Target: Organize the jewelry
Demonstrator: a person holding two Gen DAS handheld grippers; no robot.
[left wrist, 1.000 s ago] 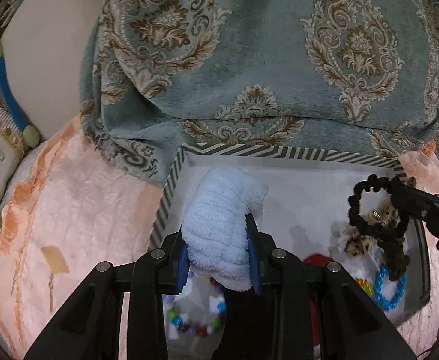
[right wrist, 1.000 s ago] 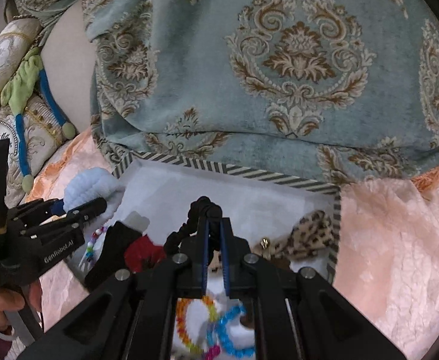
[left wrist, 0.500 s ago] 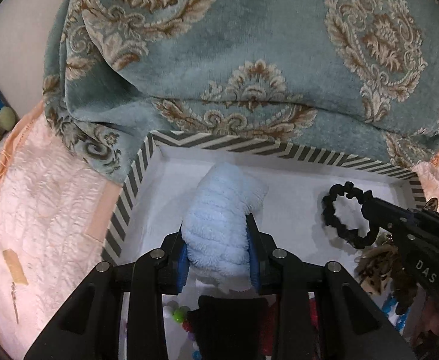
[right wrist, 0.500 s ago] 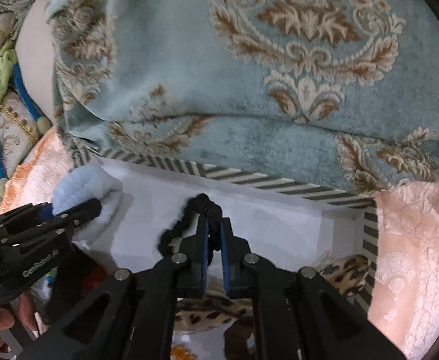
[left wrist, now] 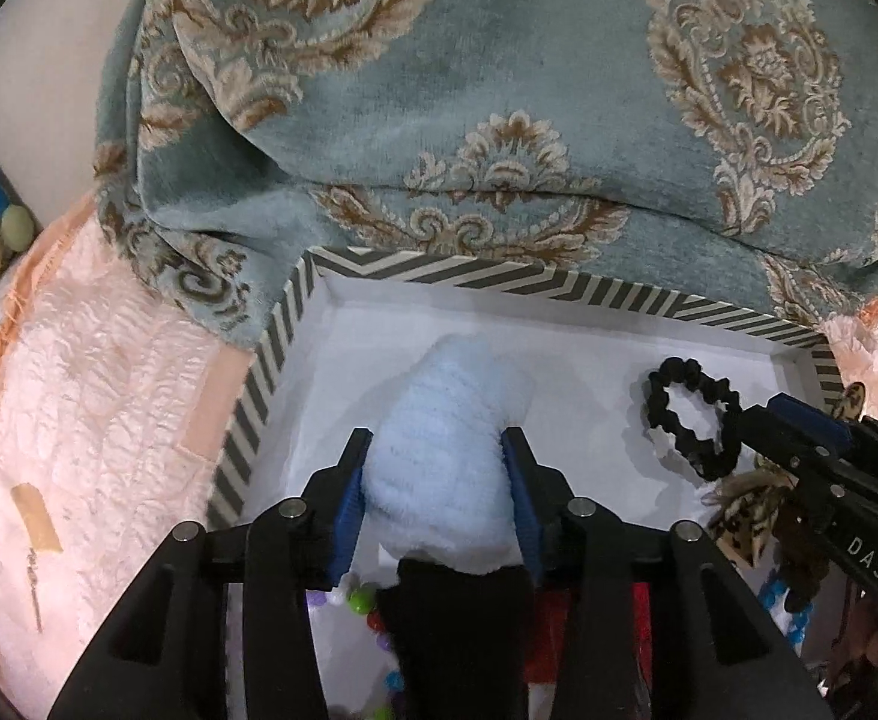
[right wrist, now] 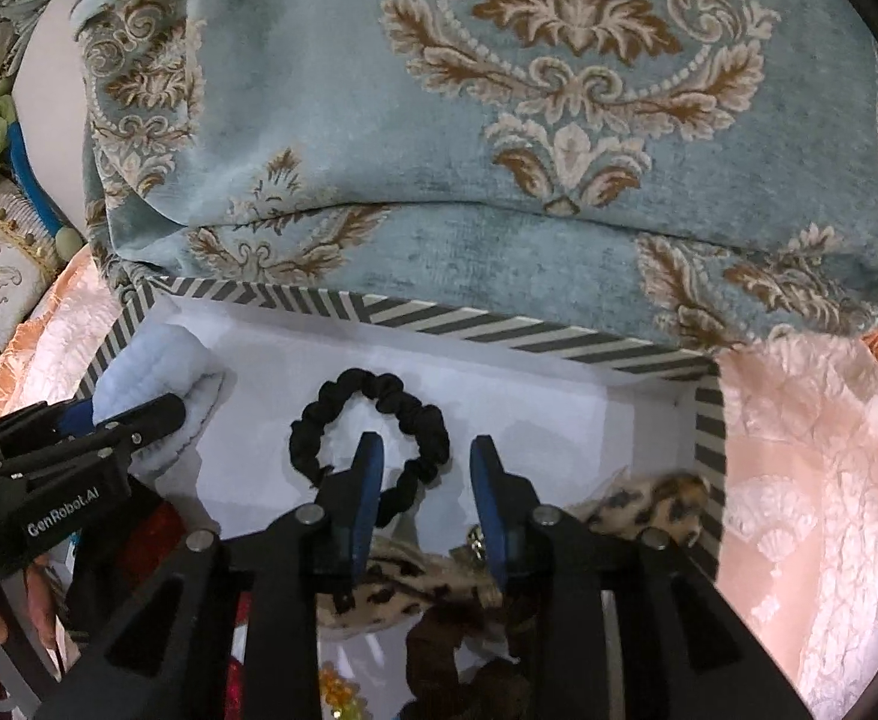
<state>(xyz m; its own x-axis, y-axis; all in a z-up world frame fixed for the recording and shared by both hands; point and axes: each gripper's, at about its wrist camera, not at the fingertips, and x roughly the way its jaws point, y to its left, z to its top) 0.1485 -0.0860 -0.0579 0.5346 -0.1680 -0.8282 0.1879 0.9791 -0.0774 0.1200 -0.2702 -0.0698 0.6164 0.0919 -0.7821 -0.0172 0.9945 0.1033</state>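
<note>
My left gripper point(left wrist: 439, 450) is shut on a fluffy light-blue scrunchie point(left wrist: 445, 450), held low over the far left of a white box with a grey-striped rim point(left wrist: 499, 282). My right gripper point(right wrist: 423, 456) is open; a black scrunchie point(right wrist: 372, 420) lies on the box floor just ahead of it, its near edge at my left fingertip point(right wrist: 369, 456). The black scrunchie also shows in the left wrist view point(left wrist: 691, 420), with the right gripper point(left wrist: 799, 426) beside it. The blue scrunchie and left gripper point(right wrist: 138, 420) show at the left of the right wrist view.
Leopard-print scrunchies point(right wrist: 649, 504), a brown one point(right wrist: 457, 648) and bead bracelets point(left wrist: 372, 606) lie at the box's near side. A teal patterned cushion point(right wrist: 499, 150) presses on the far rim. Peach bedspread point(left wrist: 78, 420) surrounds the box.
My right gripper has opened and let go of the black scrunchie, which now lies on the box floor. My left gripper moved forward and lower into the box with the blue scrunchie.
</note>
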